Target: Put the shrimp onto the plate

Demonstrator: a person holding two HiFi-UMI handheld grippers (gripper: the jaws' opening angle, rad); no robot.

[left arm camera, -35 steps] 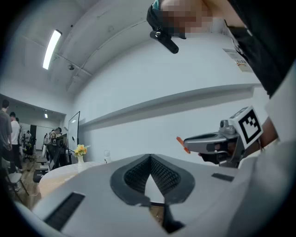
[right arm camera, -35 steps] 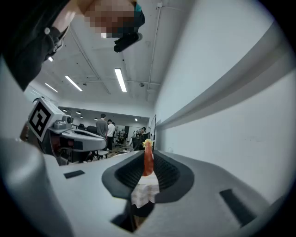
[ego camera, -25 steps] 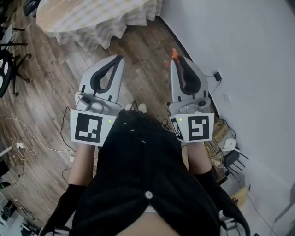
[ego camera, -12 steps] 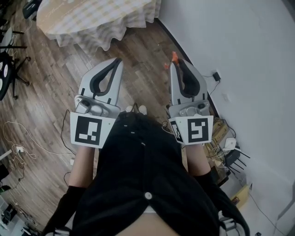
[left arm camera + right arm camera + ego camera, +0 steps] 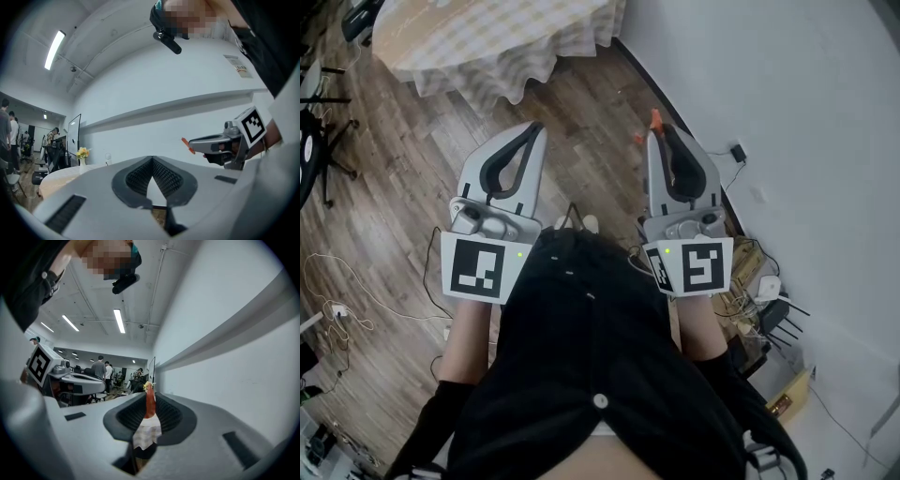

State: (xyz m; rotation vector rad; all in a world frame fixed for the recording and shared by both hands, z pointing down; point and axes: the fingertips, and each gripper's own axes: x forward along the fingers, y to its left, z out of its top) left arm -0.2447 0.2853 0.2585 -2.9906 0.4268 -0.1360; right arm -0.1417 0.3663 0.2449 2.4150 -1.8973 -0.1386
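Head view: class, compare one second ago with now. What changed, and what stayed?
Little. The floor cable slid slightly down the picture, so the person seems to have eased toward the cloth-covered table. Unchanged: right tongs shut on the shrimp, left tongs shut and empty, both level.

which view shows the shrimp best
The right gripper view: the shrimp stands close up, clamped in the right gripper. The head view and left gripper view show only its orange tip poking out.
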